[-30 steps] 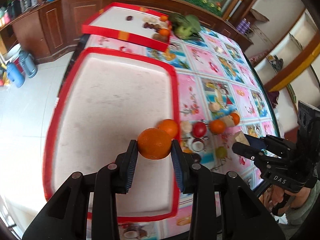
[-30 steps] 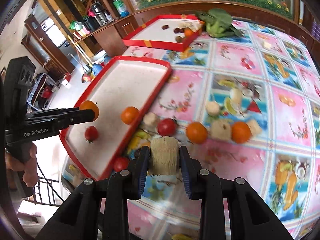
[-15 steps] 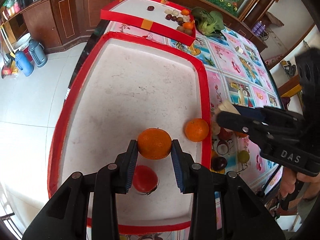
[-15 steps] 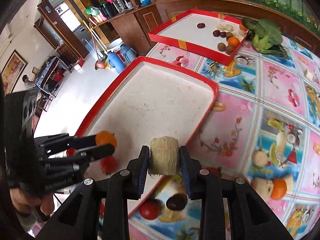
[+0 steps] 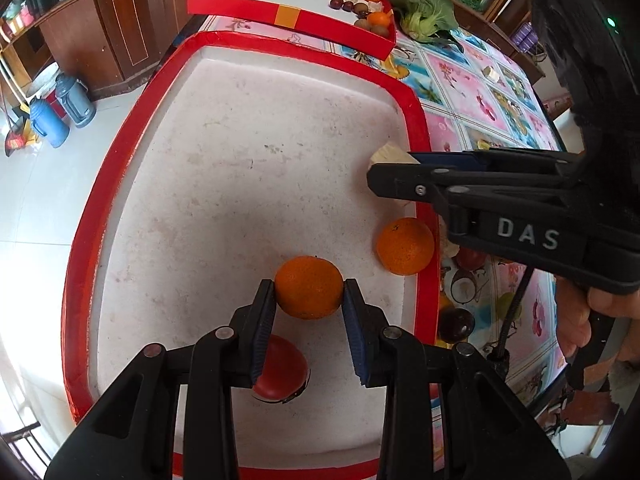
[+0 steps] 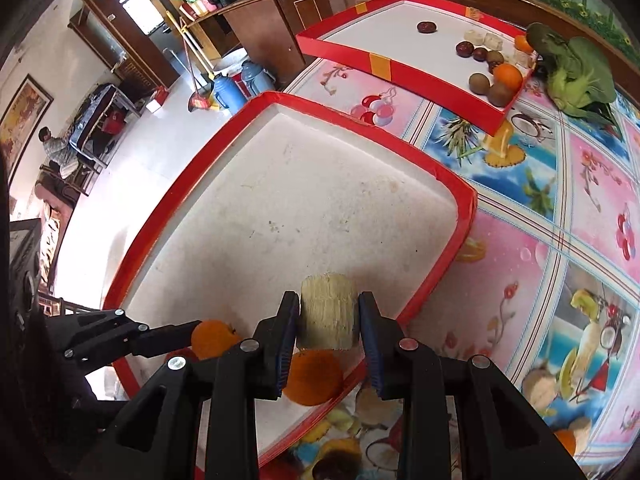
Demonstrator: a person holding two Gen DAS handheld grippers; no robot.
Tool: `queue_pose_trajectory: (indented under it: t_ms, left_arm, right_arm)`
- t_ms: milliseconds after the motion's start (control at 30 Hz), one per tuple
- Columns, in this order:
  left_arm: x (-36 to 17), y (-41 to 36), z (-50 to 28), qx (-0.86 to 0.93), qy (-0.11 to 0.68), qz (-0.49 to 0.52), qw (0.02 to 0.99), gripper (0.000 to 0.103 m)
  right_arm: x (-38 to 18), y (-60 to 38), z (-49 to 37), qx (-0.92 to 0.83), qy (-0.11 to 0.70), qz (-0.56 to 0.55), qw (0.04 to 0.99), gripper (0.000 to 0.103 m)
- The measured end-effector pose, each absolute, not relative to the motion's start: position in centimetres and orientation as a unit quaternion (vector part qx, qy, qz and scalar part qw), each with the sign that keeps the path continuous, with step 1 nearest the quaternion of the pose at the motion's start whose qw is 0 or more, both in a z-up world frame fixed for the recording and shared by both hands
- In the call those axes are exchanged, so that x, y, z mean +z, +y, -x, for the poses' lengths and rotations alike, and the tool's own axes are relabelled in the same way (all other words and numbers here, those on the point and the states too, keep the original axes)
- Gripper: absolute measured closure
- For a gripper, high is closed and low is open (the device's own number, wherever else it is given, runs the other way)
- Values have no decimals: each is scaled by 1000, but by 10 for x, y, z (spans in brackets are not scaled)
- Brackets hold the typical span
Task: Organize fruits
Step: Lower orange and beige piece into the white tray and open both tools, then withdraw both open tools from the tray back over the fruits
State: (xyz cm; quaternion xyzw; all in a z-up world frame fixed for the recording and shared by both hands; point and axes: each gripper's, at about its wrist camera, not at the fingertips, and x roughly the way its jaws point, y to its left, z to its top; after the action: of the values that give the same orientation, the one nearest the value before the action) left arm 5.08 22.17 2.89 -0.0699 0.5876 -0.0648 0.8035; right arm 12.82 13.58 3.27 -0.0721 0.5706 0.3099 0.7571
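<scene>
My L gripper [image 5: 309, 300] pinches an orange [image 5: 309, 287] over the red tray [image 5: 416, 120], a tomato [image 5: 280, 372] below it. R gripper [image 6: 328, 316], reaching in from 3 o'clock, clamps a pale fibrous chunk [image 6: 327, 312] over the tray's right rim; second orange [image 5: 405, 246] lies at 2 o'clock.

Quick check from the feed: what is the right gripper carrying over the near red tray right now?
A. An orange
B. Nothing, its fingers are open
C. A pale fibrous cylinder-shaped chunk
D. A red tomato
C. The right gripper is shut on the pale fibrous chunk above the near red tray; the orange is in the left gripper instead.
</scene>
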Motion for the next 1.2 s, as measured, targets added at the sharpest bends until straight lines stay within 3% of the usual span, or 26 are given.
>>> queue_pose_trajectory:
  t_ms: [600, 700, 867, 1000, 1200]
  left_arm:
    - [27, 216, -52, -46, 590, 65, 804, 70]
    - [24, 215, -50, -38, 593, 65, 802, 54]
    - [26, 211, -46, -34, 593, 62, 802, 53]
    - [34, 206, -43, -34, 590, 60, 804, 41]
    - [46, 198, -37, -30, 586, 62, 808, 35]
  right_arm:
    - [17, 143, -132, 313, 574, 94, 751, 70]
    - [24, 139, -131, 312, 568, 90, 757, 63]
    - [38, 122, -128, 308, 560, 67, 766, 60]
    - [50, 102, -122, 303, 557, 31, 773, 58]
    - [65, 75, -102, 293, 550, 20, 782, 52]
